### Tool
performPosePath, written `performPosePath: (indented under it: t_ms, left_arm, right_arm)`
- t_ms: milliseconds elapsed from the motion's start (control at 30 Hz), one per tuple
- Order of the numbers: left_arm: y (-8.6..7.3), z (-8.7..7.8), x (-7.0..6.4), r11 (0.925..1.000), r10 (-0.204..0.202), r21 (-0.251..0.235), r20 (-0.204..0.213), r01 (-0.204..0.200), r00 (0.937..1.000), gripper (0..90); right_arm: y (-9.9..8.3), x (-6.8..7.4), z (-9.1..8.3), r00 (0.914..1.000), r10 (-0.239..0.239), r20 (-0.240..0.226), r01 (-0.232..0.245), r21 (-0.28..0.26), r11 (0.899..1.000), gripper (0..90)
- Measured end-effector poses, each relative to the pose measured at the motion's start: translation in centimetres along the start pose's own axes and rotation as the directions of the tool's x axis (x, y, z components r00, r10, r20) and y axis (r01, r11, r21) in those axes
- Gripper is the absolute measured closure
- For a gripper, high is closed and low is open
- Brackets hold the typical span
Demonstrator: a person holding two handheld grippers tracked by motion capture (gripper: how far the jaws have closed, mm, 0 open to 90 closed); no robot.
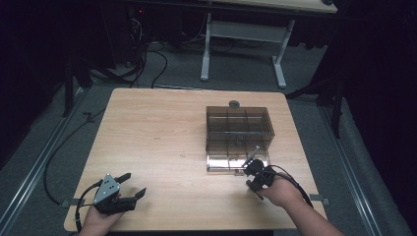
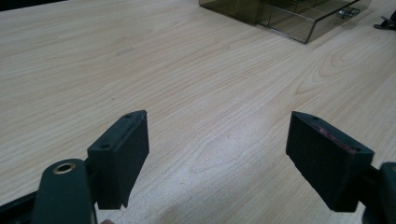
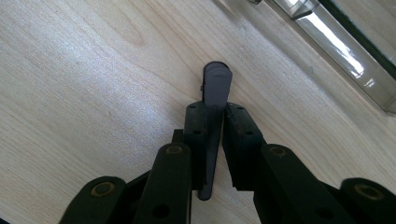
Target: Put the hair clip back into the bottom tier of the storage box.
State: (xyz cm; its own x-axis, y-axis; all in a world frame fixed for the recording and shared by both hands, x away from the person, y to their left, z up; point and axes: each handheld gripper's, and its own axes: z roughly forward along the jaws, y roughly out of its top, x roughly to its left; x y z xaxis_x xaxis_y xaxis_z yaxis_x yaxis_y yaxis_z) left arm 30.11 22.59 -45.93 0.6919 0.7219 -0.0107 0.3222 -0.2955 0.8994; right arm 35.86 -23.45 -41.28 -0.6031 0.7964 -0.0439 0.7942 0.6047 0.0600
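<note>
Our right hand-held gripper (image 3: 215, 128) clamps a flat dark paddle-shaped piece (image 3: 215, 93) | beside the smoky clear plastic compartment box (image 1: 238, 129) | left hand-held gripper (image 2: 217, 154) apart over bare wooden table (image 2: 187, 84)

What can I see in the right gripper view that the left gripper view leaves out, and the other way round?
The right gripper view alone gives a close look at the right gripper, its jaws shut on a flat dark tool that points forward over the wood. The left gripper view alone gives the left gripper with jaws wide apart, holding nothing, above bare table. Both take in the same light wooden table and an edge of the clear compartment box.
</note>
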Motion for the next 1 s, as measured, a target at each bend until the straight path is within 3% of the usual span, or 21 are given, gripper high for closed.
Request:
performPosePath:
  t_ms: [1000]
  left_arm:
    - [0.00,0.00,0.01,1.0000,-0.001,0.000,0.000,0.001,1.0000,21.8]
  right_arm:
    - [0.16,-0.22,-0.86,1.0000,-0.009,-0.003,0.009,-0.006,1.000,80.9]
